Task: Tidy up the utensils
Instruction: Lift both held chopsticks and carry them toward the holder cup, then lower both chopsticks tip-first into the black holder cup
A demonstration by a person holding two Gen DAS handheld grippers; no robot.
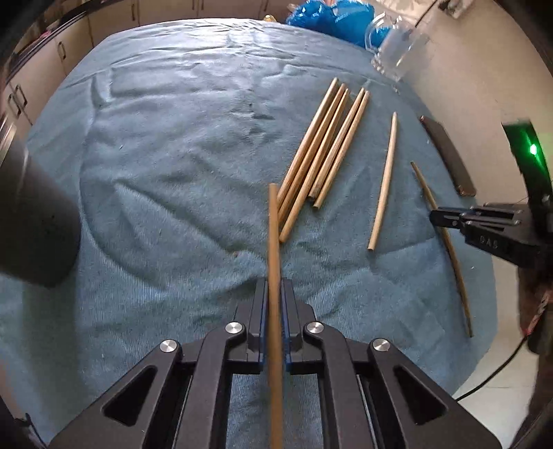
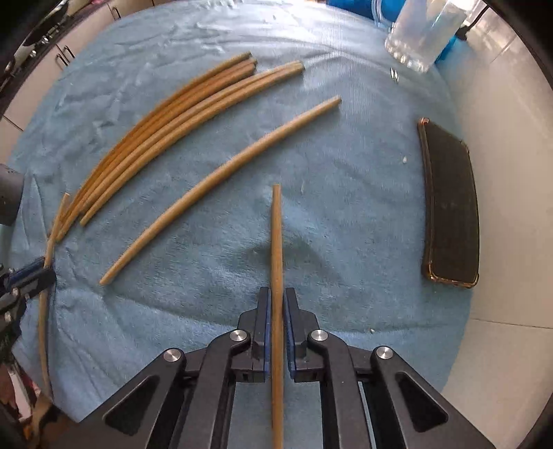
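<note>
Left gripper (image 1: 275,286): fingers clamped on a wooden chopstick (image 1: 274,241) that runs lengthwise between the blue pads, its blunt end jutting out past the fingertips above the towel.
Right gripper (image 2: 276,295): fingers pinched narrow on a second chopstick (image 2: 276,238), held the same way along the gap, tip reaching forward over the cloth.
Bundle: five chopsticks (image 1: 321,148) lie side by side, touching, on the blue towel (image 1: 155,155) that covers the desk, just beyond the left gripper's stick.
Loose chopstick: one pale chopstick (image 1: 383,183) lies alone between the bundle and the right gripper.
Desk edge: a dark phone (image 2: 451,207) rests flat at the towel's right border, well apart from the sticks.
Far corner: a clear glass mug (image 2: 420,34) stands beside blue plastic wrapping (image 1: 328,17).
Left border: a dark cylinder (image 1: 34,224) stands on the towel, blurred.
</note>
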